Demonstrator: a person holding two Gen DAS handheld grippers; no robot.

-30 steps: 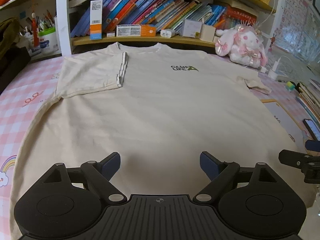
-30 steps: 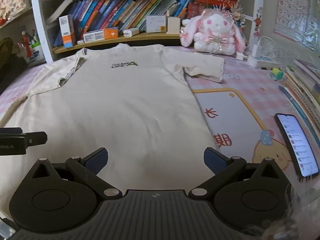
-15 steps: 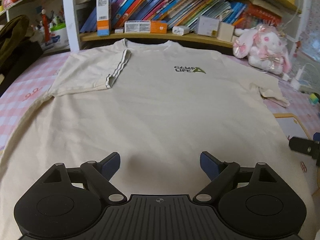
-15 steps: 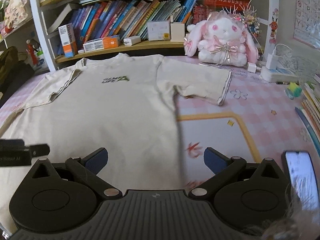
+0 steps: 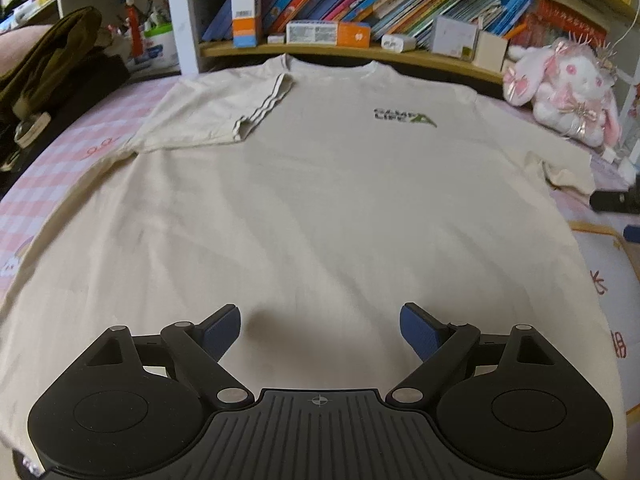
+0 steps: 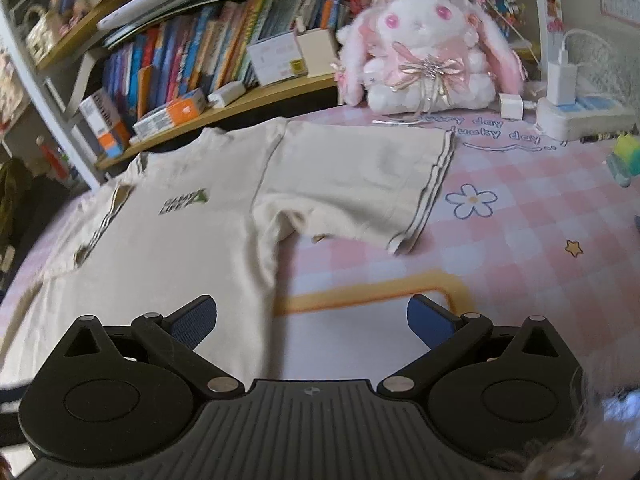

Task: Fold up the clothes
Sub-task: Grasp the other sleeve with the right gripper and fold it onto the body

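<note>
Cream T-shirt (image 5: 320,200) lies flat, front up, on a pink checked tablecloth (image 6: 520,248), its collar toward the bookshelf (image 5: 344,50) at the far side. The left gripper (image 5: 320,330) hangs above the lower body of the shirt with its blue-padded fingers (image 5: 222,330) spread wide and nothing between them; the cloth fills nearly all the ground ahead of it. Ahead and to the left of this gripper, one short sleeve is already folded inward onto the chest, its striped cuff (image 5: 262,108) lying on the body. Ahead and slightly right sits the green-and-black chest logo (image 5: 404,117).

The right gripper (image 6: 312,322) is also spread wide and empty, placed over the shirt's right side edge, so that its left finger is over fabric and its right finger (image 6: 432,322) is over the tablecloth and a yellow-bordered mat (image 6: 360,300). Ahead of it the other sleeve (image 6: 360,184) lies spread out flat on the tablecloth, cuff stripes pointing right, with small wrinkles at the armpit. Whether either gripper touches the cloth I cannot tell.

Beyond that sleeve a pink-and-white plush rabbit (image 6: 424,44) sits at the table's far edge, and to its right a white power strip (image 6: 584,112) with a charger plugged in.
</note>
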